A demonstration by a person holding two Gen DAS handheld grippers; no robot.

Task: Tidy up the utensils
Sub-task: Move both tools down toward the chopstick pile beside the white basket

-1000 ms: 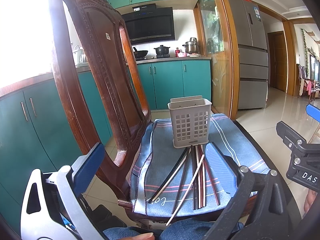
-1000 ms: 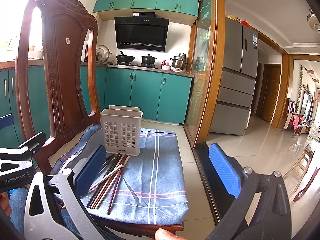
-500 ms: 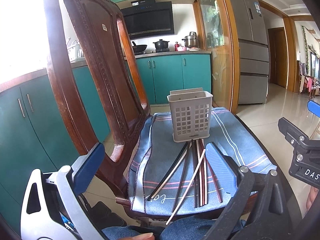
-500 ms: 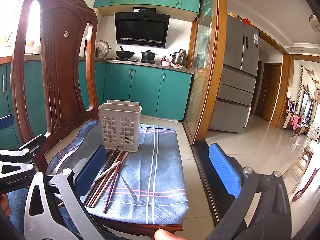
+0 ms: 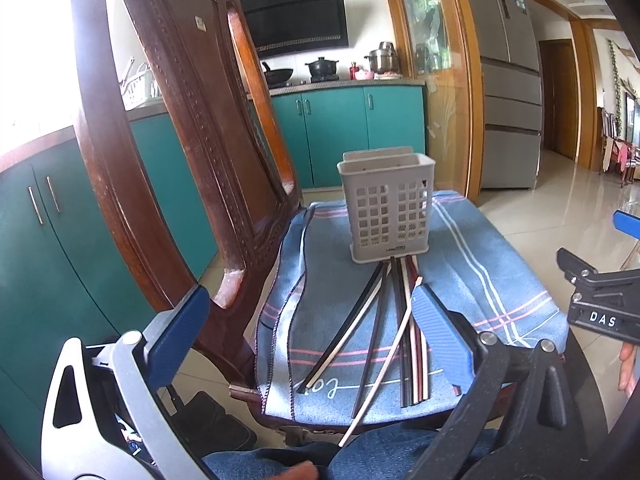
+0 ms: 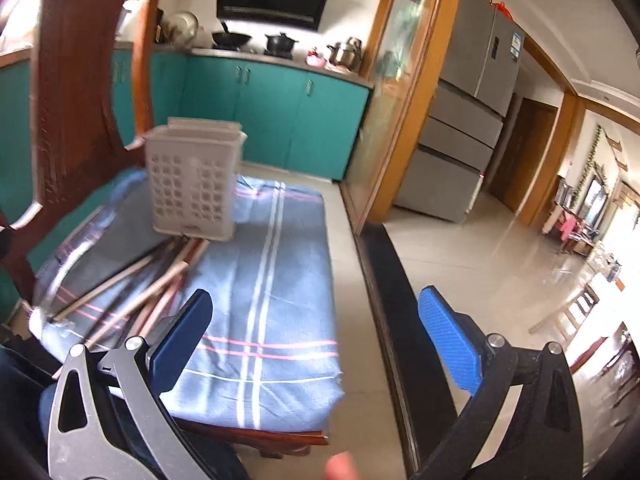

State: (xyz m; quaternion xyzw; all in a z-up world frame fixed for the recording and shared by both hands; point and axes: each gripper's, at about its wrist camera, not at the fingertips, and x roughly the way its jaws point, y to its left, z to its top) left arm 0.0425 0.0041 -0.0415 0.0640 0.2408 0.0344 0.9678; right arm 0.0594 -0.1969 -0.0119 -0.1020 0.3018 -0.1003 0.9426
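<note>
The right gripper (image 6: 314, 340) has swung down and left toward the chopsticks (image 6: 136, 292) at mid-left of its blurred view, fingers apart and empty. The left gripper (image 5: 308, 336), also apart, hangs low over the chopsticks (image 5: 384, 332) below the basket (image 5: 386, 208). A first pick looks imminent.

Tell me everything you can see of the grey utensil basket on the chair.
The grey basket looks like plastic, rectangular, open-topped, with square holes in its walls and a taller back panel. It stands upright on the blue striped cloth over the chair seat. It looks empty. The chopsticks lie in front, their far ends at its base.
</note>
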